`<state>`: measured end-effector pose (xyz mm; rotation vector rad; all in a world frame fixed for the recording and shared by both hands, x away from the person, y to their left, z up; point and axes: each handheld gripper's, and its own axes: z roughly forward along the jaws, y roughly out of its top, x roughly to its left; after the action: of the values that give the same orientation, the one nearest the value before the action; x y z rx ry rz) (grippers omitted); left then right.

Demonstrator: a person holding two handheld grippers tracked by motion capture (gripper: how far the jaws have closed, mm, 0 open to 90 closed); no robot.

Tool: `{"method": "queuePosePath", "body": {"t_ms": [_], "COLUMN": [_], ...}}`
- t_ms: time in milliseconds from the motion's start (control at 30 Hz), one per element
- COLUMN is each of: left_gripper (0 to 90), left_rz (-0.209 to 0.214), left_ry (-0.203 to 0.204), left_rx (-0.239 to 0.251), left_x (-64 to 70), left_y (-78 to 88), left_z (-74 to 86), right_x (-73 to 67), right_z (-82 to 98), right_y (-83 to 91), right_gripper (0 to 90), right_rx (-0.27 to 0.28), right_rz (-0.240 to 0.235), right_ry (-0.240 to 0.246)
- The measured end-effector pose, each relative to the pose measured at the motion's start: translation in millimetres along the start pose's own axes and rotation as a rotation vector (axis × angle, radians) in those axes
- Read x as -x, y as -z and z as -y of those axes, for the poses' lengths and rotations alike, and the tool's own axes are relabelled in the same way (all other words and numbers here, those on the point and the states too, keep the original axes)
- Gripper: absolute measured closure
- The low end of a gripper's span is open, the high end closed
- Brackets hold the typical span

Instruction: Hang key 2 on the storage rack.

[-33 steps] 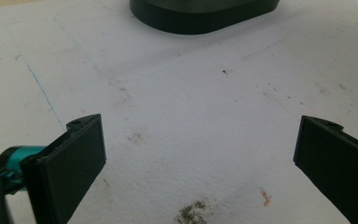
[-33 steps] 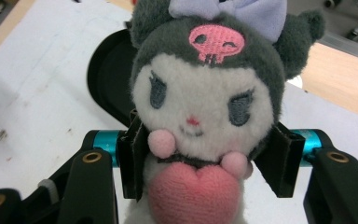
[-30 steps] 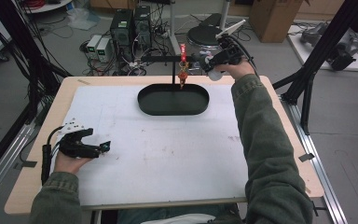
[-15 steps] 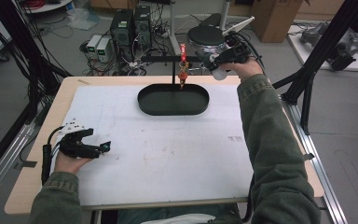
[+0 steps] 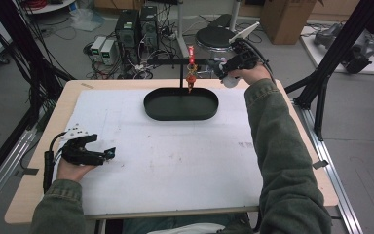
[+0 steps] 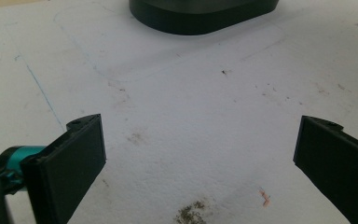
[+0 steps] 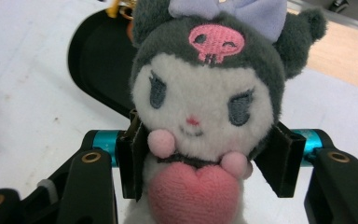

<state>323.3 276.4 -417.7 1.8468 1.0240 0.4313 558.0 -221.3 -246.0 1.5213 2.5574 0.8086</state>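
**At the far rail: plush keyring held up by the hook stand**

Between the right gripper's (image 7: 205, 163) black pads sits a plush toy (image 7: 207, 107), squeezed at its sides, grey-hooded with a pink skull mark and a pink heart. Its gold clasp (image 7: 121, 7) rises toward the stand's crossbar (image 5: 175, 61) at the table's far edge, beside a red charm (image 5: 191, 73) hanging above the black oval tray (image 5: 181, 104). Whether the clasp is on the bar cannot be told; the hanging looks unfinished. Near left, the left gripper (image 5: 108, 154) rests on the white mat (image 5: 175, 165), jaws wide apart and empty.
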Motion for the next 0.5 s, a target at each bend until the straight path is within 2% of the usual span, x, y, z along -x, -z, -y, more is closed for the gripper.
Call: {"method": "queuePosePath", "body": {"t_ms": [167, 267, 433, 500], "left_gripper": [2.6, 2.6, 2.6, 2.6], "left_rz": [0.000, -0.002, -0.001, -0.001], "left_ry": [0.002, -0.003, 0.000, 0.000], "left_rx": [0.001, -0.004, -0.001, 0.000], "left_x": [0.2, 0.3, 0.0, 0.0], "left_y": [-1.0, -0.5, -0.1, -0.5], "left_z": [0.2, 0.1, 0.0, 0.2], "right_x": [7.5, 12.4, 16.0, 17.0], "right_z": [3.2, 2.9, -0.4, -1.4], "right_y": [-2.9, -5.2, -11.4, -13.4], "right_gripper": [41.6, 41.2, 39.4, 35.9], "right_rx": [0.013, 0.045, 0.070, 0.080], "right_rz": [0.009, -0.013, 0.006, 0.015], "right_ry": [-0.021, -0.030, -0.044, -0.047]}}
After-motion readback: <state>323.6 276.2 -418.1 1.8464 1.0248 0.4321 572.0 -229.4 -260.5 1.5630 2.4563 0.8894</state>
